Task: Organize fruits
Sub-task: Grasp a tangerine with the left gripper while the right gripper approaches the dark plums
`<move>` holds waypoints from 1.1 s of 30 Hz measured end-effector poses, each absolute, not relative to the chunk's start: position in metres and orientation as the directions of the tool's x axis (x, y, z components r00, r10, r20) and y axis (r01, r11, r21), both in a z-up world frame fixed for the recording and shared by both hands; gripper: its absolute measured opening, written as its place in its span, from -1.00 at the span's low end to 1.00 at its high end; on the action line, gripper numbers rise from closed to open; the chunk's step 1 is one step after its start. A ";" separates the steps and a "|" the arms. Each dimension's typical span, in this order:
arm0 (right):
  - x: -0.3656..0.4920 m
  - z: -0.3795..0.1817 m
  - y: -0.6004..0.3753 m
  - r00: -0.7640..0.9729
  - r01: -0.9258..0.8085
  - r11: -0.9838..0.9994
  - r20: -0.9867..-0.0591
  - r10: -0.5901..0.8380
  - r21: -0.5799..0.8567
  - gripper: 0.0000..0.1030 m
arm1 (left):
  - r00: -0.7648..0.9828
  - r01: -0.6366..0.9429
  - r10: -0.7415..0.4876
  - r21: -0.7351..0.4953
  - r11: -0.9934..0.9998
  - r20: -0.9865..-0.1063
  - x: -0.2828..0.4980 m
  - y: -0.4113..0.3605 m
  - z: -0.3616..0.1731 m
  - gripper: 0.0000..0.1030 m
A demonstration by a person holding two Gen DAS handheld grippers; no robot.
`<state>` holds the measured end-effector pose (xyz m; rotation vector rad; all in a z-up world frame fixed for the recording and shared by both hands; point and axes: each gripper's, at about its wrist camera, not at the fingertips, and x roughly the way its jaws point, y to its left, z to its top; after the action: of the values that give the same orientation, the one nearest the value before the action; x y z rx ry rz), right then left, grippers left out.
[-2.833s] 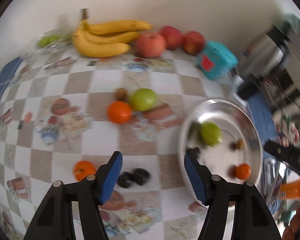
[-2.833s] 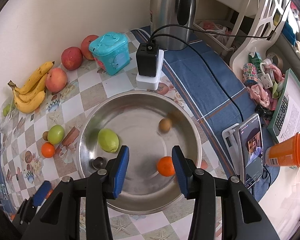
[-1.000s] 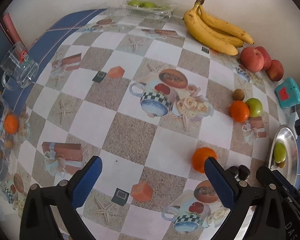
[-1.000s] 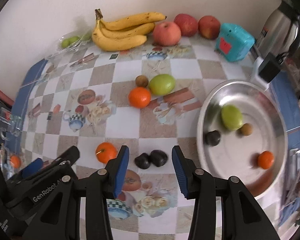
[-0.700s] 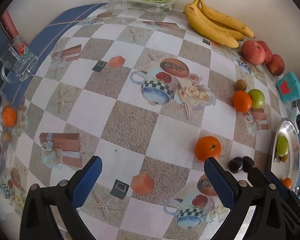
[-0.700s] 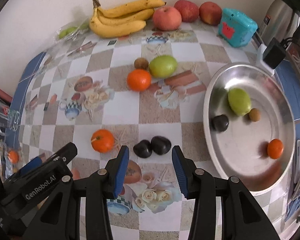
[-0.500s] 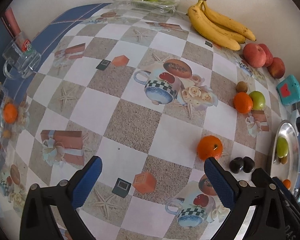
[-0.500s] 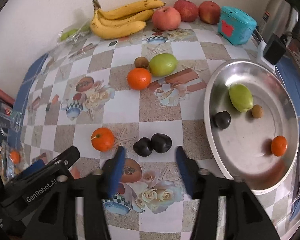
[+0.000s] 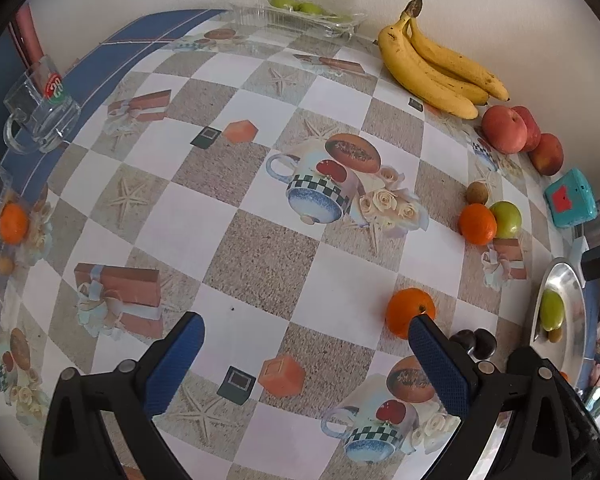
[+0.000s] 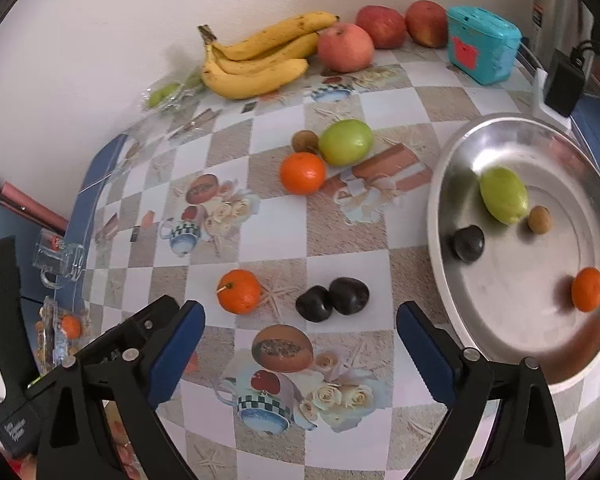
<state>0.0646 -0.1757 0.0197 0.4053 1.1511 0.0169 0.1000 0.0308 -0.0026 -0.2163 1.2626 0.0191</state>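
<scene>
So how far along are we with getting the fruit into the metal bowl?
Done: the metal bowl holds four pieces, a green fruit, a small brown one, a dark one and an orange.

In hand: nothing. The right gripper has just been opening, empty, over the two dark fruits; the left gripper is open and empty.

Left: those two, the near orange and the orange-green-brown cluster.
</scene>
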 end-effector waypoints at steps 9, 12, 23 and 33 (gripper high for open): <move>0.068 0.023 -0.186 0.459 0.178 0.929 -0.863 0.213 0.325 0.88 | 0.286 -0.121 -0.083 -0.122 0.985 -0.955 0.104 0.022 -0.014 1.00; 0.068 0.021 -0.187 0.452 0.166 0.924 -0.860 0.238 0.343 0.88 | 0.275 -0.103 -0.094 -0.127 0.987 -0.957 0.104 0.015 -0.017 1.00; 0.063 0.015 -0.211 0.428 0.243 0.911 -0.880 0.206 0.332 0.89 | 0.250 -0.030 -0.143 -0.155 0.987 -0.958 0.106 -0.007 -0.027 0.72; 0.065 0.010 -0.213 0.412 0.254 0.910 -0.888 0.204 0.327 0.89 | 0.277 0.029 -0.215 -0.216 0.976 -0.936 0.116 -0.028 -0.028 0.48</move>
<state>0.0651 -0.2126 0.0095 0.4517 1.1575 -0.0328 0.1163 -0.0275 -0.0278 -0.1679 1.2813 -0.1651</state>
